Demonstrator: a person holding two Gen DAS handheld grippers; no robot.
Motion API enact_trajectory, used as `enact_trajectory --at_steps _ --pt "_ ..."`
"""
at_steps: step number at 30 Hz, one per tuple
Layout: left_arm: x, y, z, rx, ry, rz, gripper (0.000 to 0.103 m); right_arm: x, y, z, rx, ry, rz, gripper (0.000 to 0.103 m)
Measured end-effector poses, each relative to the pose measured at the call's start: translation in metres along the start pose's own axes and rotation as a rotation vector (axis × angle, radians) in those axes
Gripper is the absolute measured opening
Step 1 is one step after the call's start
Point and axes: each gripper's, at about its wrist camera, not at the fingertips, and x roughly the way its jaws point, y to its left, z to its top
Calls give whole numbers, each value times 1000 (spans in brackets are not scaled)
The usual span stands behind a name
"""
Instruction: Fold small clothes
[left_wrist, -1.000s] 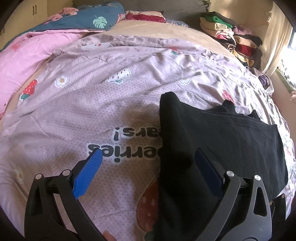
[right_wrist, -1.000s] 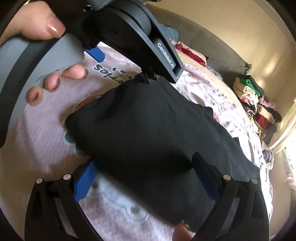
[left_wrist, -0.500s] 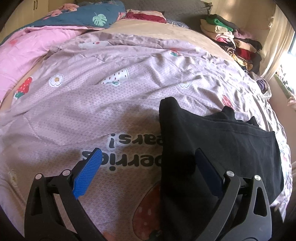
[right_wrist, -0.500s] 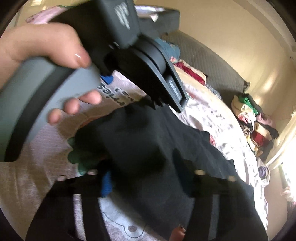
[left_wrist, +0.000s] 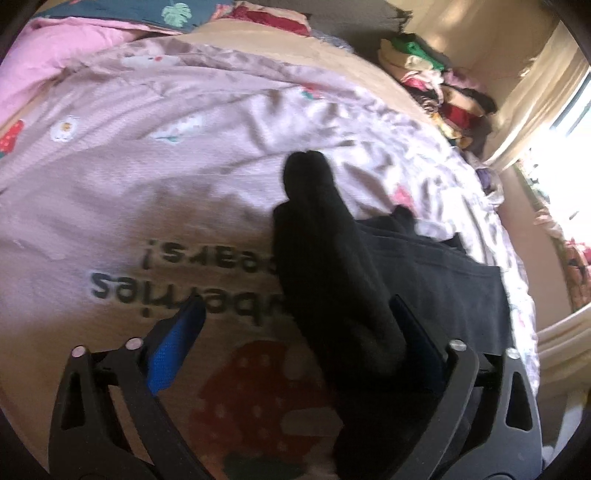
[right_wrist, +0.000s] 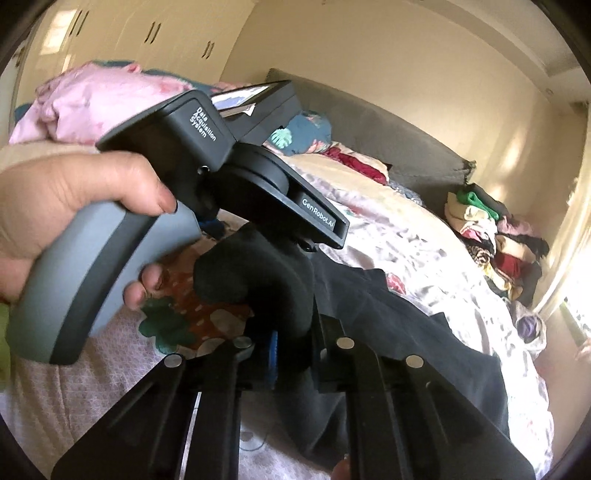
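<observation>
A black garment (left_wrist: 369, 266) lies on the lilac printed quilt (left_wrist: 147, 155), one edge bunched and lifted into a ridge. My left gripper (left_wrist: 295, 332) is open, its blue pads (left_wrist: 173, 343) wide apart, with the raised black fabric between the fingers but not pinched. In the right wrist view my right gripper (right_wrist: 295, 350) is shut on a fold of the black garment (right_wrist: 406, 332) and lifts it. The left gripper's body and the hand holding it (right_wrist: 66, 206) fill the left of that view.
A stack of folded clothes (left_wrist: 436, 85) stands at the far right of the bed, also in the right wrist view (right_wrist: 495, 236). A pink blanket (left_wrist: 48, 48) and pillows lie at the far left. A bright window is at the right.
My right gripper has shut on the black garment's edge and lifted it, bunching the cloth into a ridge. My left gripper stays open and has moved little.
</observation>
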Motion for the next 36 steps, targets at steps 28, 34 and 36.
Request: enact_trajectory --at_steps 28,34,36 --pt "-28 -184 -11 246 -58 -34 12 -82 -121 -58 358 -92 -145 7" --pt "-10 -212 -16 267 -27 -21 12 -83 -144 -79 440 -60 -143 7" --pt "-3 -219 -20 271 -8 -26 12 -84 -148 -87 466 -49 -140 7"
